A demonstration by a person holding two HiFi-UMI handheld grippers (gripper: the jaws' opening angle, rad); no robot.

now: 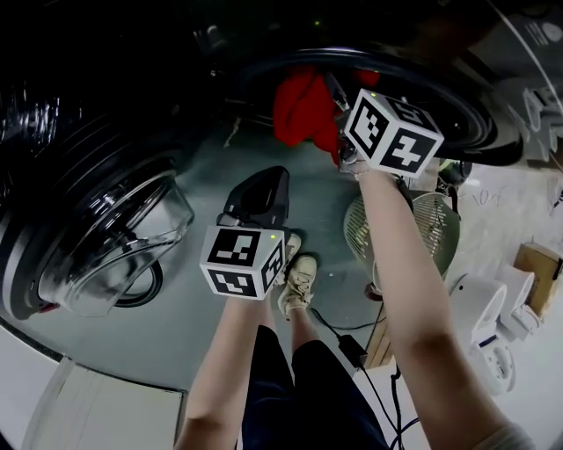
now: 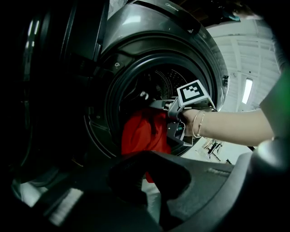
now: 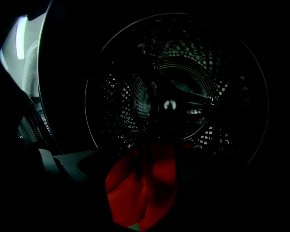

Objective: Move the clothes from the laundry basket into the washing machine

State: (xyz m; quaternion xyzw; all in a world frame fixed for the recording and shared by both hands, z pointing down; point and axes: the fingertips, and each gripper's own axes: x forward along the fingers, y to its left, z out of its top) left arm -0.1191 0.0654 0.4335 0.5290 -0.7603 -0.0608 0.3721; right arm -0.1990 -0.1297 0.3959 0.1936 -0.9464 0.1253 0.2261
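Faint brand lettering (image 2: 168, 6), perhaps "Midea", on the washing machine (image 2: 131, 36) top.

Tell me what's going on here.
A person is loading a dark front-loading washing machine. The right tongs grip a red fabric garment at the mouth of the drum, with part of it hanging down over the opening's rim. The left tongs sit lower down, apparently closed with nothing in them. The round glass door stands open.

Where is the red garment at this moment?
In the head view the red garment hangs at top centre, held by the right gripper, at the door opening of the washing machine.
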